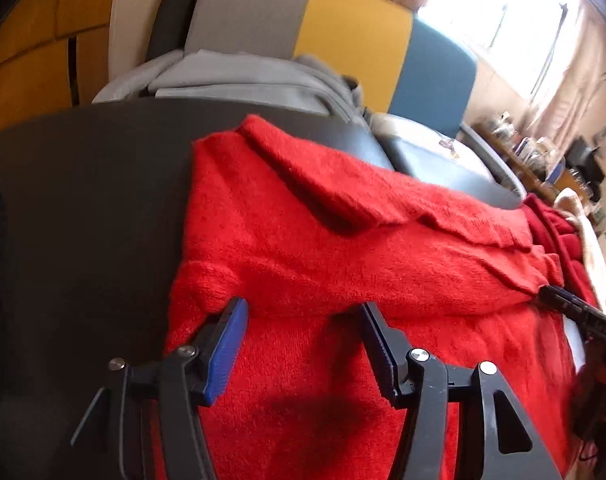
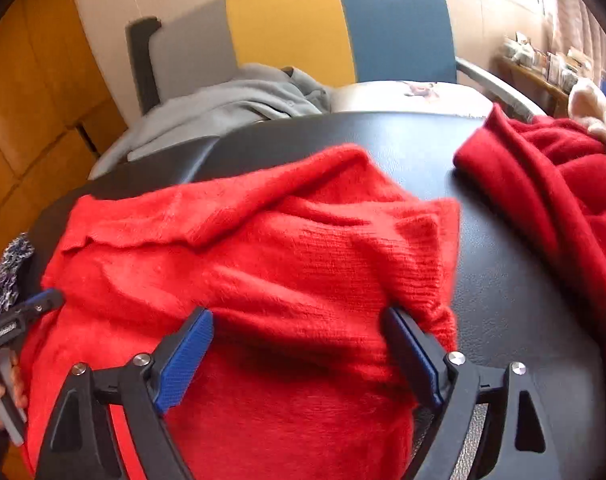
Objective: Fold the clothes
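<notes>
Partly folded: fuzzy bright red knit sweater [image 2: 263, 264] spread on dark, leathery desk [image 2: 503, 288], sleeves turned in over body, final folds left. Left gripper [image 1: 303, 312] jaws half apart, right gripper [image 2: 299, 320] jaws wide, both empty above fabric. Darker red garment [image 2: 551, 184] crumpled nearby, unfolded.

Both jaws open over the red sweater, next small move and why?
Probably close both hand-held grippers on the near fold of the red sweater: left hand-held gripper and right hand-held gripper straddle that ridge, pads not pinching, and it lies only half folded on the black table.
</notes>
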Tool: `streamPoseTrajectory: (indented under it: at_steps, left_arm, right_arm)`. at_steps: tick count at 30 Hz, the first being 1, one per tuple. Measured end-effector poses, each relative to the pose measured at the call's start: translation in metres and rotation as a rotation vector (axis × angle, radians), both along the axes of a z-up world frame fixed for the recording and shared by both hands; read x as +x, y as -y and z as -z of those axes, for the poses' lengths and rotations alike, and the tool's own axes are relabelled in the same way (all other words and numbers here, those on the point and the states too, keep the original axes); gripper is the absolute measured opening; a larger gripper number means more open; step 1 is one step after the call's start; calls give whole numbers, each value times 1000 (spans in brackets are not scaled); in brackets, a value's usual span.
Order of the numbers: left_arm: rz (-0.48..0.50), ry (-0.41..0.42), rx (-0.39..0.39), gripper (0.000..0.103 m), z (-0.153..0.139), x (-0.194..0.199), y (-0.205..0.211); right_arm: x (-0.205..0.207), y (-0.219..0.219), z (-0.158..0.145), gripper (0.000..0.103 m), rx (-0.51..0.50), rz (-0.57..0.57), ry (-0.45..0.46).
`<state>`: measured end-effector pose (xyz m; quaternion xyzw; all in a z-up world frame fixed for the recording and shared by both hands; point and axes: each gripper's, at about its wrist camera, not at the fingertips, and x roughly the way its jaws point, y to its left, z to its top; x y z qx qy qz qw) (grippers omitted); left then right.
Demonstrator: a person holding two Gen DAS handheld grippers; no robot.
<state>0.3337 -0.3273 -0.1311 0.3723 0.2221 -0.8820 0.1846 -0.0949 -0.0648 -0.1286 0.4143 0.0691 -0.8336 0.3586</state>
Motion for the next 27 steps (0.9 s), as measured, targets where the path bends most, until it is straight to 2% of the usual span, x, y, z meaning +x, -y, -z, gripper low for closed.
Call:
streamPoseTrajectory:
  at_steps: [1,4,5,6,8,10,12,16,18,21,23,25,27]
  left_arm:
    - [-5,8,-9,58,1,-2,-1]
    - [2,34,-47,64,2,-10,-7]
    - [11,41,-50,69,2,-12,-9]
    - [18,51,-46,70,0,-14,-9]
    - [20,75,-25,66,-6,-14,-8]
    - [9,43,2,64,-19,0,-8]
    - [10,-14,3,67,-33,26,-13]
    - [21,-40,20,68,-40,80,-20]
    - [18,-27,43,68,-33,107,-22]
    - [-5,15,95,68,-16,144,-30]
    - [-17,33,122,68,-6,163,-38]
    - [-19,16,123,69,-5,178,-51]
    - [-21,-1,164,70,-3,188,-61]
  right_arm:
    - [1,3,0,89,15,-3,-10]
    - [10,24,5,102,130,-29,-64]
    - [14,33,7,103,179,-40,-90]
    - [16,40,8,103,216,-46,-113]
    - [13,41,5,103,207,-61,-91]
    - [10,32,-3,102,158,-85,-32]
    - [16,12,-20,97,57,-106,16]
    - [32,-65,-38,97,-142,-88,160]
    - [45,-111,-31,97,-229,-61,266]
    - [68,-167,-5,97,-297,-24,432]
    - [90,-186,7,96,-334,-40,483]
    - [108,-194,12,96,-399,-67,501]
    - [120,-190,25,96,-483,-118,603]
